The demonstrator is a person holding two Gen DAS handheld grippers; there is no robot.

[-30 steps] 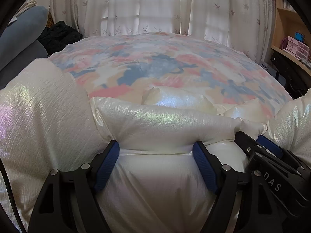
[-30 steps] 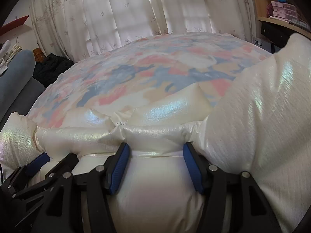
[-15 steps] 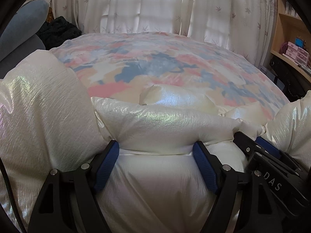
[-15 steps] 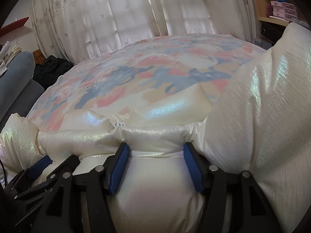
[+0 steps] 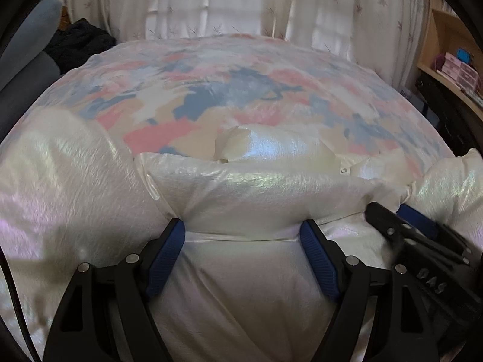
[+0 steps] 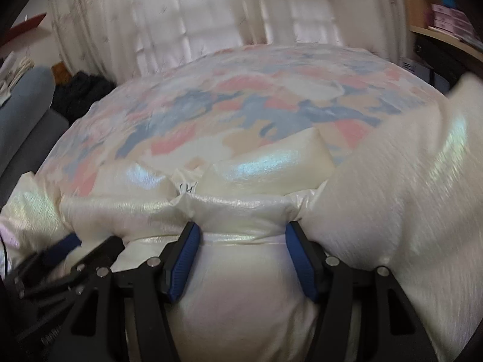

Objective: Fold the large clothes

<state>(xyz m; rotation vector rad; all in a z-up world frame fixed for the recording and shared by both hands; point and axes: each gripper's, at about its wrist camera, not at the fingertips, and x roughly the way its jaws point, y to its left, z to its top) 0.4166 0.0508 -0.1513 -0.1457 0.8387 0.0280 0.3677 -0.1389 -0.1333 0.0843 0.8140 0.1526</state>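
A shiny white puffer jacket [image 5: 241, 193] lies on a bed and fills the lower half of both views; it also shows in the right wrist view [image 6: 241, 211]. My left gripper [image 5: 243, 235] is shut on a thick puffy fold of the jacket, blue pads pressing into it. My right gripper [image 6: 240, 235] is shut on another fold of the same jacket. The right gripper shows at the right of the left wrist view [image 5: 416, 238], and the left gripper at the lower left of the right wrist view [image 6: 60, 250]. Bulging jacket parts rise at both sides.
The bed carries a pink, blue and cream patterned cover [image 5: 241, 90]. White curtains [image 5: 211, 0] hang behind it. A dark clothes heap [image 5: 78, 42] lies at the far left. A wooden shelf with boxes [image 5: 452, 66] stands at the right.
Both grippers have moved forward and slightly up with the jacket folds still held. The right wrist view is now motion-blurred.
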